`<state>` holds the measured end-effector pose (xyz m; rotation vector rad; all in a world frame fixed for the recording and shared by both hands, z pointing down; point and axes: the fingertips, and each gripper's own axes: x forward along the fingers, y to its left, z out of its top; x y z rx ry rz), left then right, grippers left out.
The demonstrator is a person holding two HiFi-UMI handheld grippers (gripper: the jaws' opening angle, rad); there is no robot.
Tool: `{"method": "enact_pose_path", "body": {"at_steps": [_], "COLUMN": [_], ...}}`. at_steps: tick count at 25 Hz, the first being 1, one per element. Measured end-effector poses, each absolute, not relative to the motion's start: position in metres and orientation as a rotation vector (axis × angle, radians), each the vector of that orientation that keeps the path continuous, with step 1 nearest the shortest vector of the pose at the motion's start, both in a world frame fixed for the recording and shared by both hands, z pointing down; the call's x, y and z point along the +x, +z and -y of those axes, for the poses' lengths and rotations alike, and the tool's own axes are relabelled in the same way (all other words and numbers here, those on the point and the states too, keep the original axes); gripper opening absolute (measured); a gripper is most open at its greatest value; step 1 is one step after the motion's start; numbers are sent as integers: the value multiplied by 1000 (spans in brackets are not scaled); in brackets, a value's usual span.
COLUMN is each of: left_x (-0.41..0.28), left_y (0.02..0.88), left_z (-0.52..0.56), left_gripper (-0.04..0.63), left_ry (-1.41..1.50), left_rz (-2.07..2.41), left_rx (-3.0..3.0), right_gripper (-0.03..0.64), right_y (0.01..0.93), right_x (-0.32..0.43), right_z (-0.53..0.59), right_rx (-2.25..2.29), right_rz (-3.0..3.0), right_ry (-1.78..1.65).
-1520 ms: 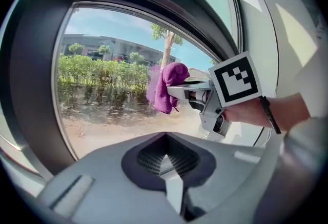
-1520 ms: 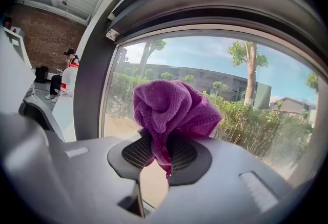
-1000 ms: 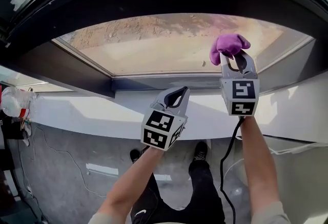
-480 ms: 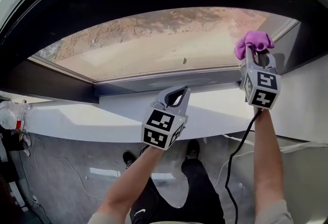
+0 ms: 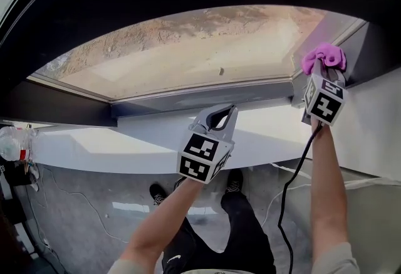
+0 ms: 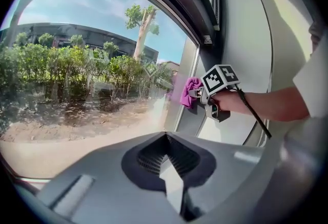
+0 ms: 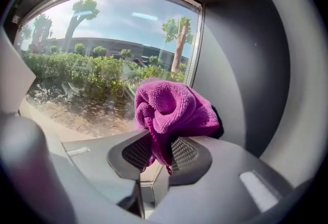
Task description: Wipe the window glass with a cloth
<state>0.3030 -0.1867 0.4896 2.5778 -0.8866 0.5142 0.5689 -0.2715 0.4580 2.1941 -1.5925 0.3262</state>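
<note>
The right gripper [image 5: 326, 69] has its fingers [image 7: 134, 153] clamped on a purple cloth [image 7: 174, 107]. A narrow fold of the cloth is pinched between them, and the rest bunches up in a rounded wad just beyond the fingertips. The wad sits at the right-hand edge of the window glass [image 5: 188, 53], in the corner where the pane meets the dark frame [image 7: 233, 74]. The frame stands just to the right of the fingers and the pane lies ahead and to their left. In the left gripper view the cloth lies against the glass or the frame edge, but I cannot tell which it touches. A hand [image 6: 229, 102] grips the handle behind the marker cube, and a black cable [image 5: 292, 182] hangs down from the gripper along the forearm.

The left gripper [image 5: 229, 110] has its fingers closed tip to tip with nothing between them. It is held well apart from the other gripper, lower and to its left. The white sill [image 5: 113, 144] lies under the fingers, with the lower edge of the glass just ahead of the tips, and I cannot tell whether the fingers touch either.

Through the pane, beyond both sets of fingers, are sandy ground, a row of green shrubs [image 6: 61, 72], trees and a low building under a blue sky.
</note>
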Motion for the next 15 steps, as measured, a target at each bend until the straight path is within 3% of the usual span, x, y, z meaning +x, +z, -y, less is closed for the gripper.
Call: {"method": "enact_pose_path", "body": {"at_steps": [10, 15], "left_x": [271, 229], "left_y": [516, 527], "left_z": [192, 196], "left_gripper": [0, 0], "left_ry": [507, 495], "left_rz": [933, 993], "left_rx": [2552, 2511], "right_gripper": [103, 101], "right_y": [493, 499], "right_x": [585, 545], "right_z": [274, 276], "right_rx": [2254, 2205], "right_rz": [1465, 1559], "right_ry": [452, 388]}}
